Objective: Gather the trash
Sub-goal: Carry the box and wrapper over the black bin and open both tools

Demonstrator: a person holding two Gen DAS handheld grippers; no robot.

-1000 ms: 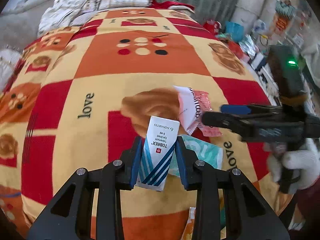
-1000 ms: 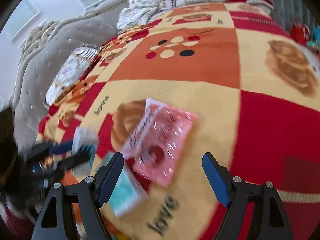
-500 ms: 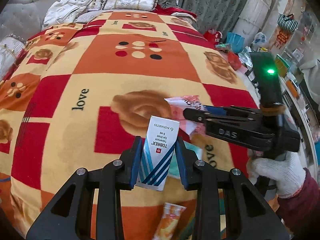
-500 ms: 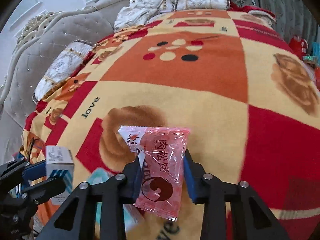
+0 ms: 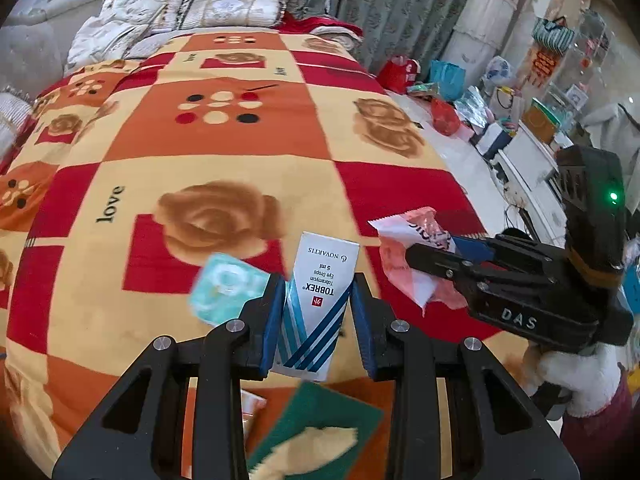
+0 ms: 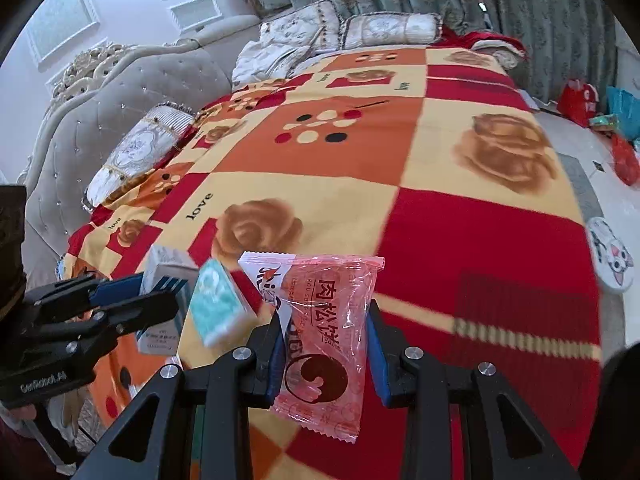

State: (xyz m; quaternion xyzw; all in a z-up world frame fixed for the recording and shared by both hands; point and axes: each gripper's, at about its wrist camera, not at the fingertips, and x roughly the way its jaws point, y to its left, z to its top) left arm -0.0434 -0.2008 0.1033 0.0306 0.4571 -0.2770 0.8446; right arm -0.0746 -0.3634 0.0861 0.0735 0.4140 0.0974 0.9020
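My left gripper (image 5: 318,316) is shut on a white and blue eye-drops box (image 5: 316,304), held above the bed's near edge. The box also shows in the right wrist view (image 6: 166,276) at the left. My right gripper (image 6: 326,344) is shut on a pink snack wrapper (image 6: 324,320), also lifted off the bed; the wrapper shows in the left wrist view (image 5: 408,256) to the right of the box. A teal tissue pack (image 5: 224,286) lies on the blanket just left of my left gripper, and it shows in the right wrist view (image 6: 218,306).
The bed carries a red, orange and cream blanket (image 5: 224,160) with pillows (image 5: 232,10) at the far end. A green and cream object (image 5: 316,428) sits below my left gripper. Bags and clutter (image 5: 444,112) line the floor on the right. A padded headboard (image 6: 120,112) stands at left.
Both grippers have pulled back and up from the bed with their items. The right gripper closed on the pink wrapper and lifted it. The teal pack now lies uncovered on the blanket.
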